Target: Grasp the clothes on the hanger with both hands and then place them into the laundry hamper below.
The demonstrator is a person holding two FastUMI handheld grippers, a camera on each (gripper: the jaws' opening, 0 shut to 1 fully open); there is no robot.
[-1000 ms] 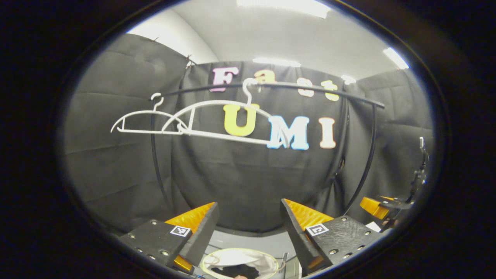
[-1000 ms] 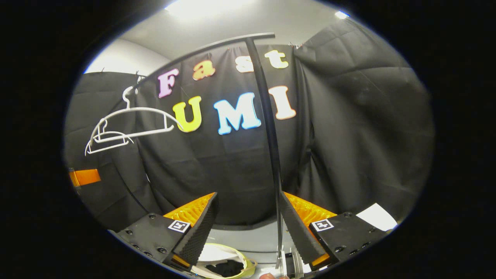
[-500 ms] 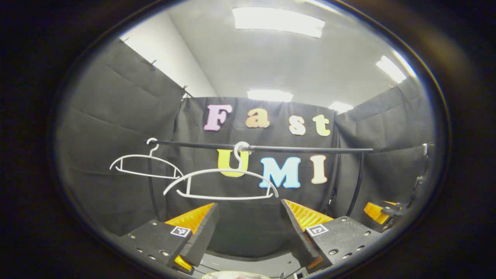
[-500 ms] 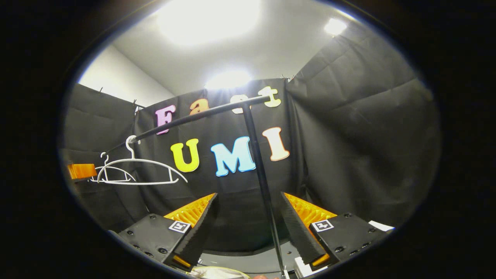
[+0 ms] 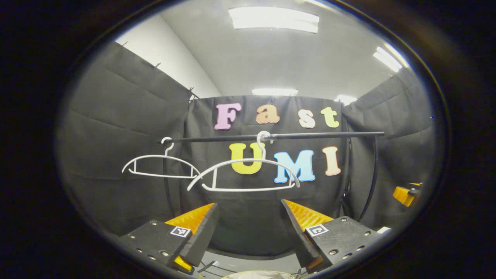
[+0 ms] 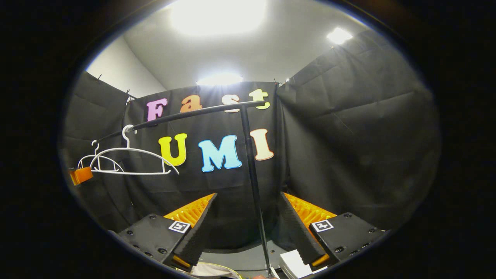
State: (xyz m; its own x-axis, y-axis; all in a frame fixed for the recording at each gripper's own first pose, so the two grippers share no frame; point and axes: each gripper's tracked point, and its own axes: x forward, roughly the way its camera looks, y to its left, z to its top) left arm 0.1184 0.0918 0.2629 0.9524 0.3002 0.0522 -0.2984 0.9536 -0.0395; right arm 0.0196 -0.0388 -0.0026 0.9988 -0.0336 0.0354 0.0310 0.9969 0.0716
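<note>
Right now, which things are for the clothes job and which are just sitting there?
For the job:
- near white hanger, bare
- far white hanger, bare
- black rail they hang on
- hamper rim below
- left tongs and right tongs, both open and holding nothing

Just there:
- ceiling lights
- white paper by the rail's post

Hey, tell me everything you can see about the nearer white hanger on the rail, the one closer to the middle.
The nearer hanger is thin and white, plastic by the look, with a curved hook, arched shoulders, a straight lower bar and a short upright strut on its left side. It is bare, with no clothes on it. Its hook sits over the black rail, and it hangs roughly level. A second white hanger hangs farther left; whether they touch is unclear. In the right gripper view it shows at.
</note>
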